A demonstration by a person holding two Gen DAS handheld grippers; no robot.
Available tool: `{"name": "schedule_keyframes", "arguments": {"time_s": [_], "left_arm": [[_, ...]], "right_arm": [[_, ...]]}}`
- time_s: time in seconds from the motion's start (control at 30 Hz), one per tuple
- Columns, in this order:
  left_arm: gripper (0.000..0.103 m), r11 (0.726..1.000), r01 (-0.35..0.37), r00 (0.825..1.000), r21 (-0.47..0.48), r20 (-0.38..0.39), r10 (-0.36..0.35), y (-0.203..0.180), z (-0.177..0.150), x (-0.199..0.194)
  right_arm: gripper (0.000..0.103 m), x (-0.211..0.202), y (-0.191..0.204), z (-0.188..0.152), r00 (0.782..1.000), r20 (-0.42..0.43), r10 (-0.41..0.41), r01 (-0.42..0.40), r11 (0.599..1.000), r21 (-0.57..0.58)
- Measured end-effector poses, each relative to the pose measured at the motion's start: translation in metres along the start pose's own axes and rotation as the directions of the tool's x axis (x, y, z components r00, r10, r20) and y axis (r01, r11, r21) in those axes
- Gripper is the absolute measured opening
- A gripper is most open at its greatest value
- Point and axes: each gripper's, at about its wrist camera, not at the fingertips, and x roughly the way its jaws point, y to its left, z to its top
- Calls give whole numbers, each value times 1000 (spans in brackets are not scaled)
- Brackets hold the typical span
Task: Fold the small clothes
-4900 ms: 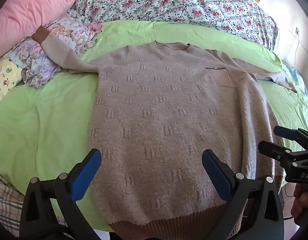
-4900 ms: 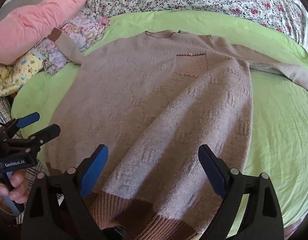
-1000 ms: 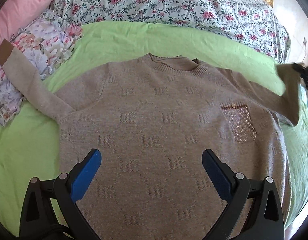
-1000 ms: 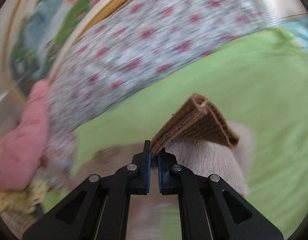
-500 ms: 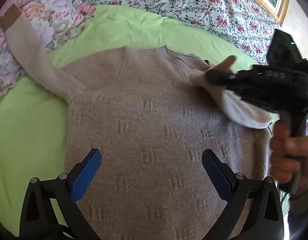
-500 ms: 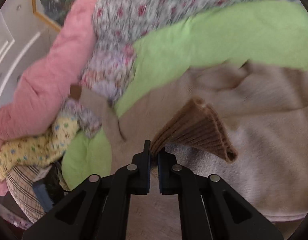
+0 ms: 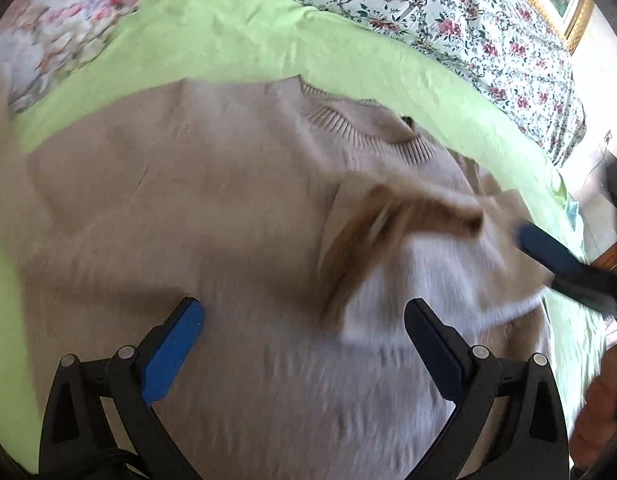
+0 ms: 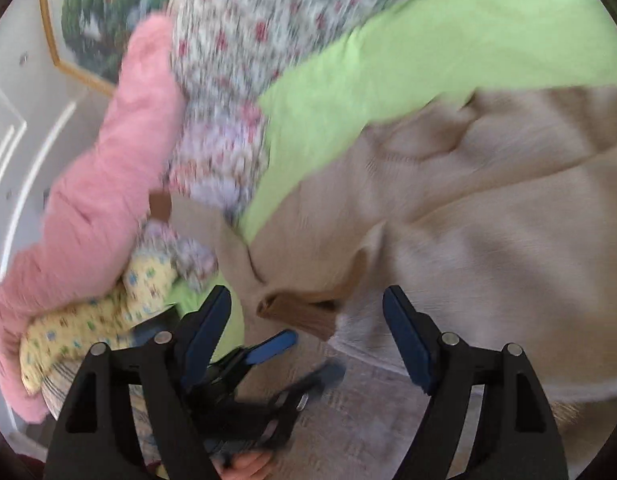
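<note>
A beige knit sweater (image 7: 196, 216) lies front up on the green sheet (image 7: 236, 44). Its right sleeve (image 7: 436, 264) is folded across the chest, with the brown cuff (image 7: 392, 216) blurred over the middle. My left gripper (image 7: 304, 344) is open and empty, hovering above the sweater's lower body. My right gripper (image 8: 308, 332) is open and empty just above the dropped brown cuff (image 8: 300, 312); one of its fingers (image 7: 548, 252) shows at the right edge of the left wrist view. The left gripper (image 8: 288, 360) also shows in the right wrist view, below the cuff.
A floral quilt (image 7: 448, 12) covers the far side of the bed. A pink blanket (image 8: 88, 184), a floral cloth (image 8: 224, 148) and a yellow printed cloth (image 8: 96, 320) are piled at the left, with the sweater's other sleeve cuff (image 8: 160, 206) resting on them.
My right gripper carried the sleeve cuff across the sweater's chest and has now opened, so the cuff lies on the sweater. My left gripper stays open above the sweater body.
</note>
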Motion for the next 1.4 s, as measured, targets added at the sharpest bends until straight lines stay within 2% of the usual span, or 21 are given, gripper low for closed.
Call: {"name": "schedule_keyframes", "arguments": {"time_s": [0.03,0.1,0.13,0.17,0.27,0.37,0.4,0.47,0.57,0.8,0.9,0.93,0.97,1.0,1.03,1.07,1.13,1.23,1.33,1.37,1.4], "left_arm": [[97,1000,-1,1000,7,5,1,-3,6,5],[66,1000,18,1000,24,22,-18,-6,18,12],[11,999,38,999,37,12,-39,-9,21,14],[6,997,56,998,48,-7,-55,-11,23,17],[3,997,29,998,66,55,-33,-11,24,-2],[3,999,26,989,-31,146,-22,21,27,-33],[3,999,-7,990,-52,141,15,33,28,-30],[4,996,-4,997,-84,71,10,52,28,-14],[4,996,22,998,-92,53,-17,53,25,-8],[4,996,18,998,-91,63,-13,55,15,-14],[4,996,8,998,-91,62,-2,60,9,-15],[4,996,3,998,-87,62,3,59,9,-14],[4,996,-1,998,-85,61,7,58,8,-14],[4,996,-4,998,-84,59,9,57,8,-14],[4,997,-4,998,-80,55,8,54,9,-13],[4,998,3,999,-69,53,1,49,10,-14],[4,999,32,998,-36,61,-29,37,11,-19],[4,999,28,997,19,70,-29,17,13,-19],[4,1000,-3,998,6,62,3,20,14,-9],[4,1000,0,998,-8,55,0,23,15,-7],[4,1000,10,999,-23,51,-8,28,14,-5]], "right_arm": [[79,-13,-3,-4,1000,29,-5,5,1000,12],[79,-41,-13,-14,995,91,-40,37,998,42],[79,-53,-19,-20,991,117,-58,52,997,55],[79,-69,-27,-25,985,150,-89,80,994,70],[79,-101,-47,-33,960,218,-176,150,980,129],[79,-131,-63,-37,929,270,-252,215,964,157],[79,-144,-72,-36,910,278,-308,268,948,174],[79,-154,-84,-34,894,280,-349,301,932,200],[79,-150,-102,-24,889,233,-394,347,912,219],[78,-110,-124,0,880,112,-462,450,885,123],[71,-94,-133,9,866,63,-495,489,867,95],[64,-88,-139,11,864,39,-503,497,862,99],[46,-85,-141,10,864,26,-503,499,861,97],[37,-80,-146,9,870,-3,-493,491,866,92],[15,-79,-149,8,881,-16,-472,471,876,99],[9,-83,-151,8,886,-14,-463,462,881,102],[8,-98,-147,11,876,17,-482,479,874,79],[6,-123,-136,22,835,68,-546,546,838,27],[0,-129,-135,28,746,83,-661,664,747,-17],[0,-130,-137,28,739,90,-668,672,740,-17],[0,-133,-142,28,770,86,-632,634,774,13]]}}
